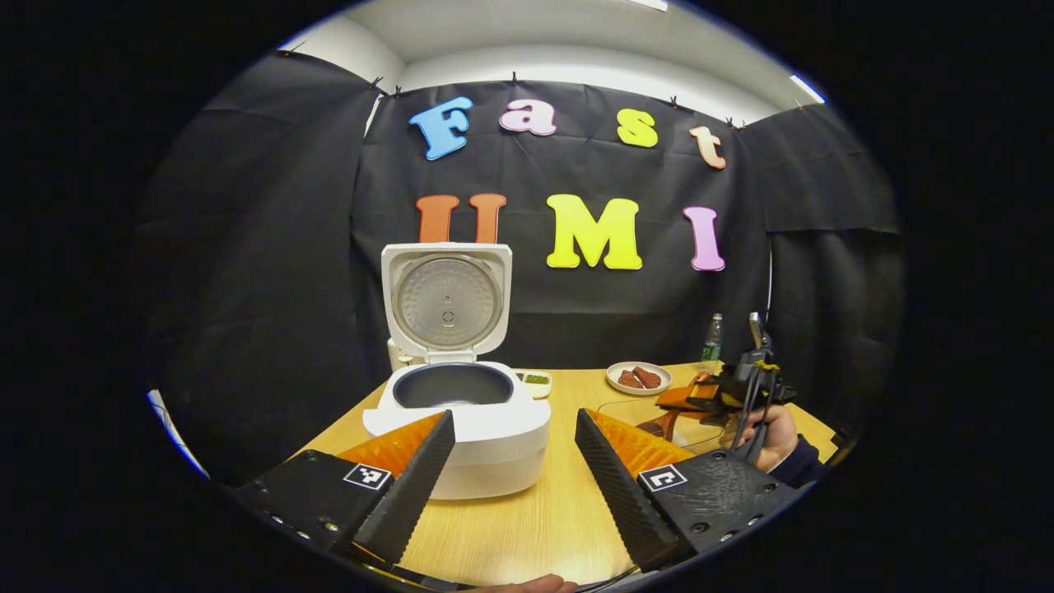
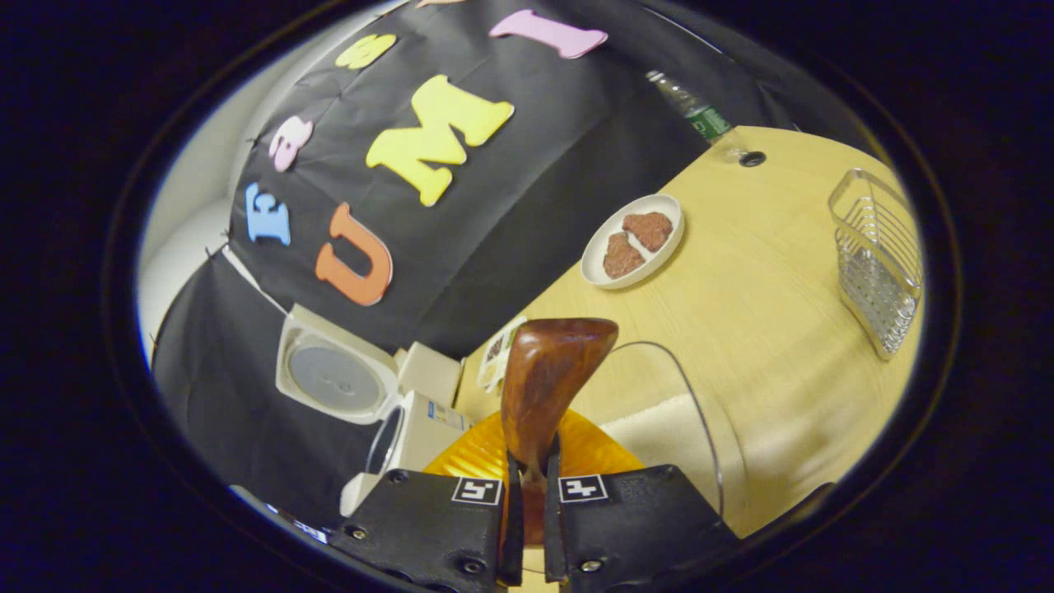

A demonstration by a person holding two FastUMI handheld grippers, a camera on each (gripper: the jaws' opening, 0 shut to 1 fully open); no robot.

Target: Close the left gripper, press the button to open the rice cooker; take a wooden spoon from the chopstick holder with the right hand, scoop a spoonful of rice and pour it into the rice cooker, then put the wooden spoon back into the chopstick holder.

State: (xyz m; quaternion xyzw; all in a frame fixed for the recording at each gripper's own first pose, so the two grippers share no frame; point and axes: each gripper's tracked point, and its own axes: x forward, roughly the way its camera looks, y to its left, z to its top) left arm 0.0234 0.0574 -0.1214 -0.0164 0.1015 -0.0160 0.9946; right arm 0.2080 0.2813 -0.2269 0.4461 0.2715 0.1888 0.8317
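At the centre of the right gripper view, the wooden spoon (image 2: 550, 380) is clamped by its handle between the nearly closed fingers of the right tool (image 2: 527, 494), its bowl raised above a clear container of rice (image 2: 667, 428) on the table (image 2: 766, 272). At about ten o'clock from the spoon the rice cooker (image 2: 387, 428) is seen with its lid up, while a plate of meat (image 2: 632, 240) lies at one o'clock and a wire chopstick holder (image 2: 877, 263) at two o'clock. In the left gripper view the left tool (image 1: 515, 469) is held wide apart with nothing between its fingers, the opened rice cooker (image 1: 461, 403) standing just beyond them and the right tool (image 1: 745, 387), gripped in a hand (image 1: 774, 441), at three o'clock.
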